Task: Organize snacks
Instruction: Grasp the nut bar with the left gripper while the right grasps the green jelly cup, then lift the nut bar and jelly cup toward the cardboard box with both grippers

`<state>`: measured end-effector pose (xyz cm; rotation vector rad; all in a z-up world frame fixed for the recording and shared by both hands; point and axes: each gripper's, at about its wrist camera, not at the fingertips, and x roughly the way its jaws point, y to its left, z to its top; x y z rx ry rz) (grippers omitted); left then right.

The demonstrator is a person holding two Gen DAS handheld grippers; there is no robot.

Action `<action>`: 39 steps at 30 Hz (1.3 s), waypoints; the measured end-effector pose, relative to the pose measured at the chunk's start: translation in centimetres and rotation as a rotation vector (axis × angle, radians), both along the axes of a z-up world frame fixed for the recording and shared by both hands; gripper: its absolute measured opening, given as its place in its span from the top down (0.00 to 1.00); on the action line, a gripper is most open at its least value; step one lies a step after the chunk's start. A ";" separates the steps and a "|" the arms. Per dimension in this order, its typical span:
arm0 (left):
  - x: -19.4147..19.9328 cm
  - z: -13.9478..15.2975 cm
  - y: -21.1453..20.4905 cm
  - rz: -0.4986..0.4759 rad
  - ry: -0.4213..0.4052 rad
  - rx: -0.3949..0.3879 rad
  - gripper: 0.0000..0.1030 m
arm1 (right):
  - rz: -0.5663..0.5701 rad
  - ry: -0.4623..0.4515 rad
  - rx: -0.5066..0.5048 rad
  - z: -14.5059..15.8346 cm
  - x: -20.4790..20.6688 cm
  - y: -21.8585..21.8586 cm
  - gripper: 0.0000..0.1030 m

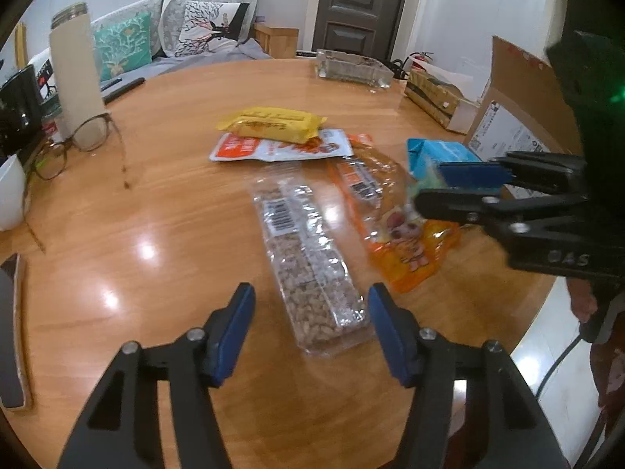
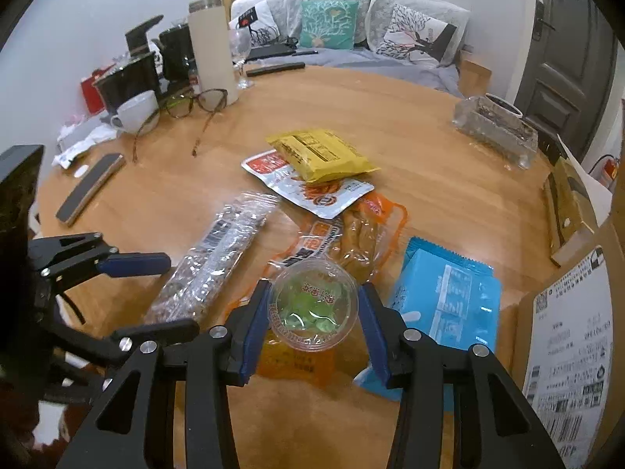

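1. Grippers first – right gripper point(image 2: 314, 308) pinches a small clear cup point(image 2: 313, 310) with green contents, blue pads on both its sides, over the orange packet point(image 2: 371, 230).
2. Left gripper point(image 1: 311, 305) is spread wide, empty, straddling the near end of the clear nut-bar pack point(image 1: 308, 265), just left of the orange packet.
3. Blue pack point(image 2: 449, 297) lies right of the orange packet – its near end is cut off by a finger.
4. Cup's lid text is too blurry to read.
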<state>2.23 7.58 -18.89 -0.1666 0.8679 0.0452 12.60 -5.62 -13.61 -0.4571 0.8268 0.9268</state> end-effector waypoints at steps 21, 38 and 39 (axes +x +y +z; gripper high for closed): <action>2.6 -0.5 -0.1 0.050 -0.015 0.122 0.62 | -0.006 -0.004 0.037 0.9 -1.6 -1.4 0.60; 3.6 -0.5 -0.6 0.044 -0.034 0.132 0.63 | -0.008 -0.004 0.031 1.0 -1.7 -1.2 0.60; 3.6 -0.5 -0.5 0.045 -0.034 0.132 0.63 | -0.008 -0.006 0.030 1.0 -1.7 -1.2 0.60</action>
